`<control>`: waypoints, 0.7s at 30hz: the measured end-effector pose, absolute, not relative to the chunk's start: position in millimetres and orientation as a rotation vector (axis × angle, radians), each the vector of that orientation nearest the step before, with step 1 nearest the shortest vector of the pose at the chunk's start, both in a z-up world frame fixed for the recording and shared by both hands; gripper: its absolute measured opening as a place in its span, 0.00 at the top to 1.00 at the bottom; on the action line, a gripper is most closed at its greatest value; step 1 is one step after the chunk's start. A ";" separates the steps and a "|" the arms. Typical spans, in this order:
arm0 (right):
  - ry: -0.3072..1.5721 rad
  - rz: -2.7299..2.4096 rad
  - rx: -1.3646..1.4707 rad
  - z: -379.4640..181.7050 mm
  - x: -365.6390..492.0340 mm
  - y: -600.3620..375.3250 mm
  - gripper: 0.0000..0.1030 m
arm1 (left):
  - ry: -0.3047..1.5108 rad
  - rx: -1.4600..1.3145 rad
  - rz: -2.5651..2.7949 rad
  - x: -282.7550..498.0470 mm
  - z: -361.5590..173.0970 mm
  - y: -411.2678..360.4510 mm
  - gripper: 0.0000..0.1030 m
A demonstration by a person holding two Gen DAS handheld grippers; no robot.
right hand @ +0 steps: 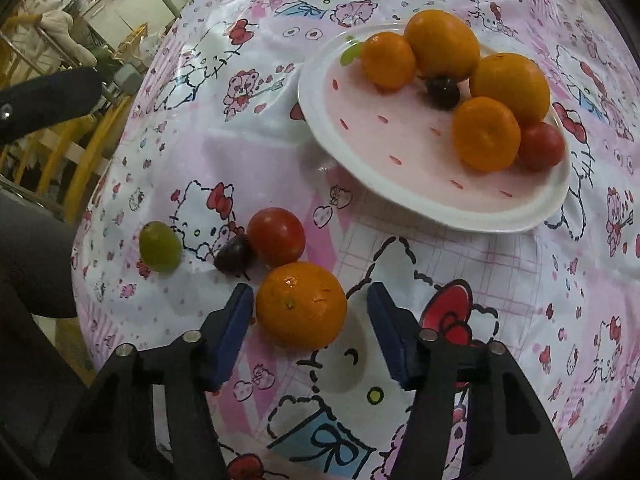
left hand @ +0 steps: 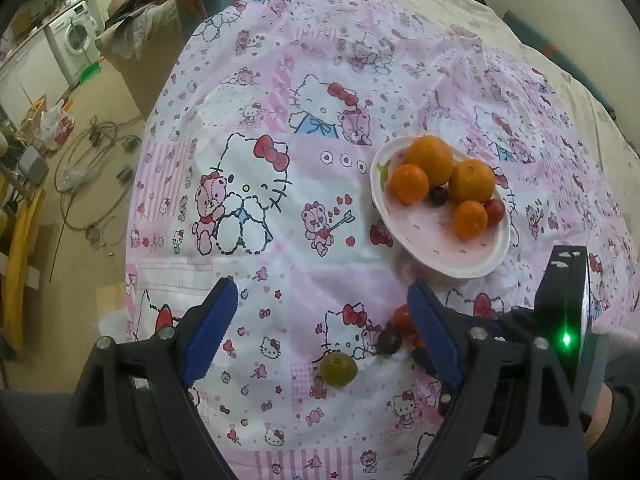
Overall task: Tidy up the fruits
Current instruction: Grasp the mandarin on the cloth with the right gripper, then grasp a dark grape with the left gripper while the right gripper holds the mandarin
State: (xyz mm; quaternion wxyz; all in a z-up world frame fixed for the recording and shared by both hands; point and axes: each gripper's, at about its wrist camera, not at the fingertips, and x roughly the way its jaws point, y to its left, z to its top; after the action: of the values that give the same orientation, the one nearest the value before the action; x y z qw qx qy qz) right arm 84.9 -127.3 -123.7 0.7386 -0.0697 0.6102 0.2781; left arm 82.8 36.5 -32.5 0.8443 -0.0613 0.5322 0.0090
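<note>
A loose orange (right hand: 301, 306) lies on the patterned cloth (right hand: 240, 152) between the blue pads of the right tongs (right hand: 310, 300); the left pad sits just beside its skin, the right pad stands apart, so nothing is gripped. Just beyond the tips lie a red tomato (right hand: 276, 236), a dark grape (right hand: 234, 256) and a green grape (right hand: 159, 246). Farther off to the right, a white plate (right hand: 400, 184) holds four oranges, a tomato and a dark grape. The left tongs (left hand: 320, 308) hang wide and empty above the cloth.
</note>
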 end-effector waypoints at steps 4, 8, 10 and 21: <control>1.348 0.639 -0.150 -122.7 82.7 -126.0 0.56 | 1.126 -0.125 0.021 83.1 -32.7 35.1 0.18; 1.356 0.657 -0.145 -119.6 82.1 -127.7 0.56 | 1.144 -0.110 0.021 85.4 -37.7 32.0 0.18; 1.359 0.652 -0.127 -116.6 82.5 -133.7 0.57 | 1.159 -0.104 0.018 85.6 -42.2 31.1 0.18; 1.264 0.569 0.087 -70.2 104.9 -197.7 0.57 | 1.338 0.099 -0.217 89.8 -71.3 -9.9 0.31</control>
State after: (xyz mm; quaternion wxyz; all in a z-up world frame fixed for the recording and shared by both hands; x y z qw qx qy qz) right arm 104.9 -197.7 -70.2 0.7684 0.0399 0.5825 0.2622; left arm 89.8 -9.9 -71.3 0.7778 0.0457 0.6188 -0.1003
